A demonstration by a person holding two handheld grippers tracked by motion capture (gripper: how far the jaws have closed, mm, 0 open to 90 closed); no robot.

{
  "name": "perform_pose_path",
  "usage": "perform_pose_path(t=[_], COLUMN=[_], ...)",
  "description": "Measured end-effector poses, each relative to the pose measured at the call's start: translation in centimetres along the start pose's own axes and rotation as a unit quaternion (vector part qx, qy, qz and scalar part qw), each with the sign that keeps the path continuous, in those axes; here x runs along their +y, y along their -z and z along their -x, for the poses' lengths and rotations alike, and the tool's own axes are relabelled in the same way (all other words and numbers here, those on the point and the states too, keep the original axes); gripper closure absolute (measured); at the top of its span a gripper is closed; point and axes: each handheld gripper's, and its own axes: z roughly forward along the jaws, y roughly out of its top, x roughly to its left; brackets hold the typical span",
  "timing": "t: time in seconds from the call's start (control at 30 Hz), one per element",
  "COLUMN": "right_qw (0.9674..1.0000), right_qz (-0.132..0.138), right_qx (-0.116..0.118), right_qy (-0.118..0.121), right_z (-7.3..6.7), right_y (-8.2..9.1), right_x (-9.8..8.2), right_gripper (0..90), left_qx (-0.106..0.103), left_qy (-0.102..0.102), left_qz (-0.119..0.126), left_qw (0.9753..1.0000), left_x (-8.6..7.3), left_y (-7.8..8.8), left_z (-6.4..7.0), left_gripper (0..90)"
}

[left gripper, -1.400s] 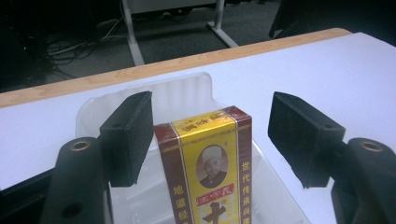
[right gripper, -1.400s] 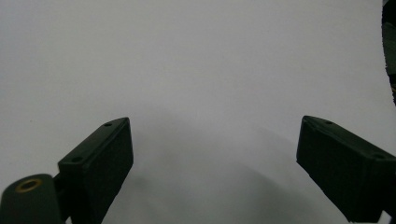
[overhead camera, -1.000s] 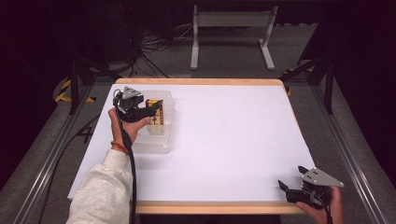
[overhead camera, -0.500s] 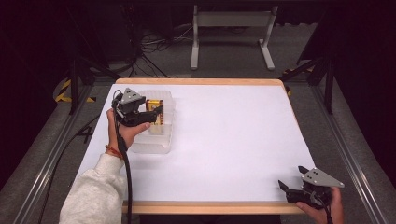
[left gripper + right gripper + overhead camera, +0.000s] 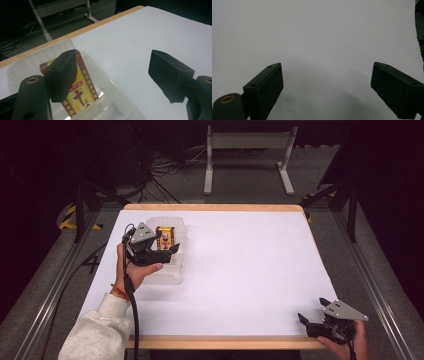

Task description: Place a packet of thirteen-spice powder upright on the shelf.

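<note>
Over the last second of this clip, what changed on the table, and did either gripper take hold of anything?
Little changed. The left gripper stayed over the clear tub, shifting only slightly toward the near edge, and the forearm drew back. Its jaws are open and hold nothing; in the left gripper view the yellow and red box sits in the tub behind one jaw. The right gripper stayed open at the table's near right corner.
</note>
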Motion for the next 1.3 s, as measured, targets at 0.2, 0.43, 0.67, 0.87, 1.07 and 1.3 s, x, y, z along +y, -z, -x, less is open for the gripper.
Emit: perform_pose_path(t=[0.2, 0.43, 0.67, 0.87, 1.07, 1.3], right_qw=[1.0, 1.0, 1.0, 1.0, 1.0, 1.0], right_qz=[0.0, 0.0, 0.002, 0.003, 0.006, 0.007], right_qx=[0.0, 0.001, 0.0, 0.0, -0.002, -0.001], right_qy=[0.0, -0.001, -0.003, -0.002, -0.004, -0.004], right_z=[0.0, 0.0, 0.0, 0.0, 0.1, 0.1], right_y=[0.1, 0.1, 0.1, 0.2, 0.3, 0.3], right_x=[0.0, 0.0, 0.0, 0.1, 0.1, 0.1], right_gripper=[11.7, 11.6, 11.7, 11.7, 11.7, 11.7], left_qx=[-0.015, -0.039, -0.062, -0.069, -0.083, -0.094], left_qy=[-0.015, -0.036, -0.057, -0.07, -0.088, -0.112], left_qz=[0.003, 0.006, 0.007, 0.006, 0.012, 0.009], left_qw=[0.9998, 0.9986, 0.9964, 0.9951, 0.9926, 0.9893], left_x=[-0.3, -0.6, -1.1, -1.8, -2.7, -3.3], left_y=[0.3, 1.2, 1.8, 2.3, 2.8, 3.2], left_z=[1.1, 2.5, 3.7, 4.6, 5.6, 6.8], left_gripper=[23.7, 23.5, 23.4, 22.3, 20.4, 19.3])
